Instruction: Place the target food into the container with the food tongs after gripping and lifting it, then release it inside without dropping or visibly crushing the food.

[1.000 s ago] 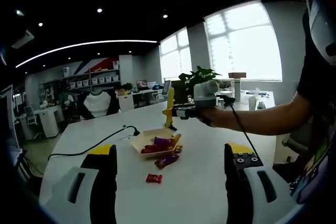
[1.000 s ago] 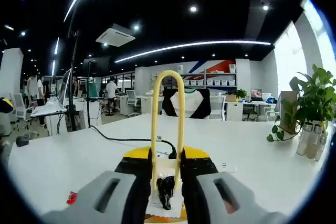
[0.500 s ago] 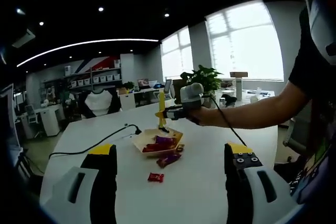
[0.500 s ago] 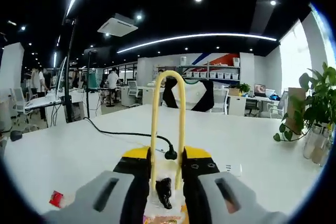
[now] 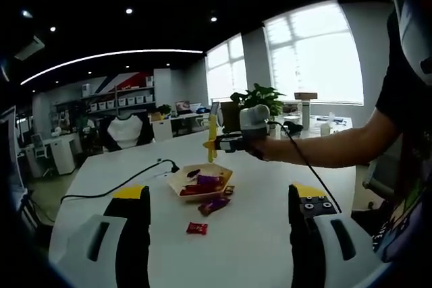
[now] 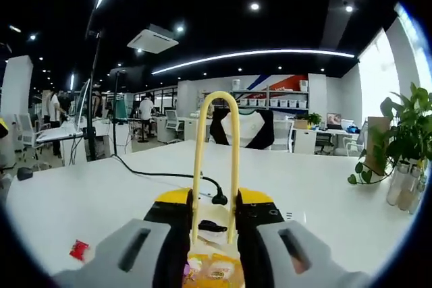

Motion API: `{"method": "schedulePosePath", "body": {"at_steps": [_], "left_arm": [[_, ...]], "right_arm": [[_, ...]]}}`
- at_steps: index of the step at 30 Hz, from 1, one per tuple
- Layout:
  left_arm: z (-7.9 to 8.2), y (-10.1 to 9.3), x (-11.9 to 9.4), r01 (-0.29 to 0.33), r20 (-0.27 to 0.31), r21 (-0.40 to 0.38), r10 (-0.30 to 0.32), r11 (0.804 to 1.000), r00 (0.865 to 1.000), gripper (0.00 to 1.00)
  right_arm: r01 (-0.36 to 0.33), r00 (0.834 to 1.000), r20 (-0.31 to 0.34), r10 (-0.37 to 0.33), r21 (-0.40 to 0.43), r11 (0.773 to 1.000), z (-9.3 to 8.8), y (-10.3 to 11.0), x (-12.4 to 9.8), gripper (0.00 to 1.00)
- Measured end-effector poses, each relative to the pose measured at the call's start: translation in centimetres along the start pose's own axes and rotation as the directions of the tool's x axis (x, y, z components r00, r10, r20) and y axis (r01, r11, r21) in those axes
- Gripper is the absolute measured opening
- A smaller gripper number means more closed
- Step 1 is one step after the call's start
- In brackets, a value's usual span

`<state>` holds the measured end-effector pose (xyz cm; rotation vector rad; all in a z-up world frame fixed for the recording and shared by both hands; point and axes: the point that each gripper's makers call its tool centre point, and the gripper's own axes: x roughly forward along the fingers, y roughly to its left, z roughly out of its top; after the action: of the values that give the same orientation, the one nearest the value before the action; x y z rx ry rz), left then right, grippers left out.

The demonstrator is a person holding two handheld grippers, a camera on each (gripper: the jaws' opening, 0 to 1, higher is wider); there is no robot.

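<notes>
In the left gripper view, the left tool has its 2 jaws spread wide over the white counter, holding nothing. Just ahead lies a small red wrapped candy, and beyond it a purple wrapped candy beside the shallow yellow paper tray, which holds several red and purple wrapped sweets. A black cable runs off to the left.

Above the tray hangs the right tool, pressed together on the yellow looped plastic food tongs, which point down at the tray. In the right gripper view, the same right tool clamps the tongs, with the tray's yellow edge below and a small dark piece between the arms; whether the tongs grip it, I cannot tell.

The sweets look light, slick in their wrappers and easily dented, so a gentle pinch across a wrapper's middle seems wisest.
</notes>
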<state>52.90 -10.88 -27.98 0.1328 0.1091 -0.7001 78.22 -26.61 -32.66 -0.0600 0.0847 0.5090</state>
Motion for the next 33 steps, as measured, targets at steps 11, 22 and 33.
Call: {"method": "schedulePosePath", "body": {"at_steps": [11, 22, 33], "left_arm": [[0.1, -0.4, 0.1, 0.014, 0.004, 0.003, -0.014, 1.000, 1.000, 0.89], [0.3, -1.2, 0.3, 0.031, 0.006, 0.012, -0.031, 0.999, 1.000, 0.89], [0.3, -0.8, 0.2, 0.018, -0.002, 0.013, -0.018, 1.000, 1.000, 0.89]], "right_arm": [[-0.041, 0.990, 0.139, 0.040, 0.004, 0.999, 0.4, 1.6, -5.6, 0.21], [-0.143, 0.985, 0.095, 0.143, -0.004, 0.990, -4.7, 4.6, -7.8, 0.21], [-0.135, 0.989, 0.061, 0.136, -0.019, 0.991, -6.8, 4.0, -6.1, 0.21]]}}
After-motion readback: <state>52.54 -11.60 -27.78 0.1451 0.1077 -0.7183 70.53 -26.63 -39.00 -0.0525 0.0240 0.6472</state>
